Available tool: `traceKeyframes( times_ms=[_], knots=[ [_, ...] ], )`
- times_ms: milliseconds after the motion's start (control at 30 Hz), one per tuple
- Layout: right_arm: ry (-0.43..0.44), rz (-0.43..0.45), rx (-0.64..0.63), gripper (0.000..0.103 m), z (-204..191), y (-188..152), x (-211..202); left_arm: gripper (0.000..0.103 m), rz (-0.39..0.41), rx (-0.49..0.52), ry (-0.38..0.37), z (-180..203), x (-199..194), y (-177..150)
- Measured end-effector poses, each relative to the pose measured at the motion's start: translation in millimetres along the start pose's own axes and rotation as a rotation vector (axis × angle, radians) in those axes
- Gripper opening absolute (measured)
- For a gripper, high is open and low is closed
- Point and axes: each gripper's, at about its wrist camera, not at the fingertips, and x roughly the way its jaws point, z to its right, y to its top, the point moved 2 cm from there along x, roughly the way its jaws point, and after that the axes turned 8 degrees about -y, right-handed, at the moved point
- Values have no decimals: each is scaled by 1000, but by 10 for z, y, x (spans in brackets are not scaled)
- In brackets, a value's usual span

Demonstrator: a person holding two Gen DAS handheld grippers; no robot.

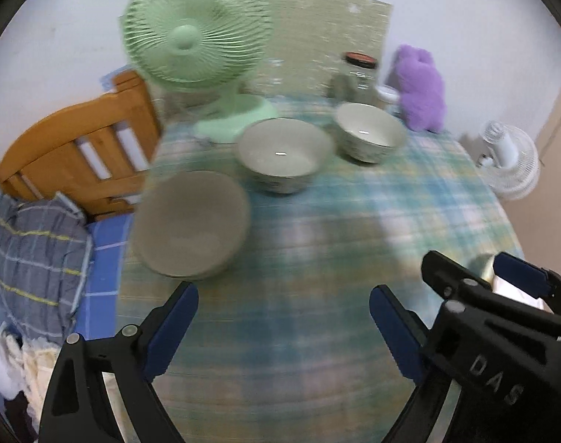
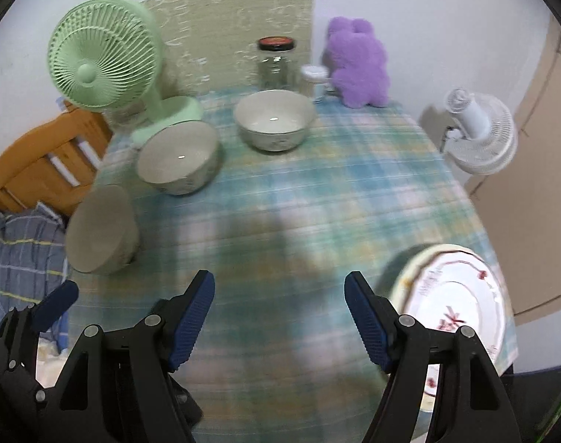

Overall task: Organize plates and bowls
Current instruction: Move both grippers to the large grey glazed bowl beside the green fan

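Observation:
Three cream bowls stand on the plaid tablecloth: a near one [image 1: 192,221] [image 2: 99,229] at the left edge, a middle one [image 1: 284,155] [image 2: 177,158], and a far one [image 1: 369,136] [image 2: 273,118]. A white plate with red markings [image 2: 454,302] lies at the table's near right edge, just right of my right gripper [image 2: 278,317]. That gripper hangs open over bare cloth with nothing between its fingers. My left gripper [image 1: 284,325] is open and empty too, above the cloth in front of the near bowl. The right gripper [image 1: 468,262] also shows at the right of the left wrist view.
At the back of the table stand a green fan [image 2: 103,55], a glass jar with a dark lid [image 2: 276,62], a small white-lidded jar [image 2: 312,79] and a purple plush toy [image 2: 358,62]. A wooden headboard [image 1: 77,155] and striped pillow [image 1: 37,258] lie left; a white fan [image 2: 479,133] stands right.

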Motion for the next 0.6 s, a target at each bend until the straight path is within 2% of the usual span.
traceKeyframes(
  times_ms=[100, 233, 400, 600],
  knots=[
    [34, -40, -8, 76, -215, 89, 60, 94, -3, -48, 43, -267, 2, 67],
    [74, -19, -56, 76, -544, 182, 63, 92, 0, -37, 91, -551, 38, 187],
    [108, -24, -52, 76, -920, 329, 146, 86, -22, -13, 60, -873, 194, 369],
    [119, -27, -5, 76, -1313, 459, 299, 79, -28, 76, 56, -1137, 396, 570]
  ],
)
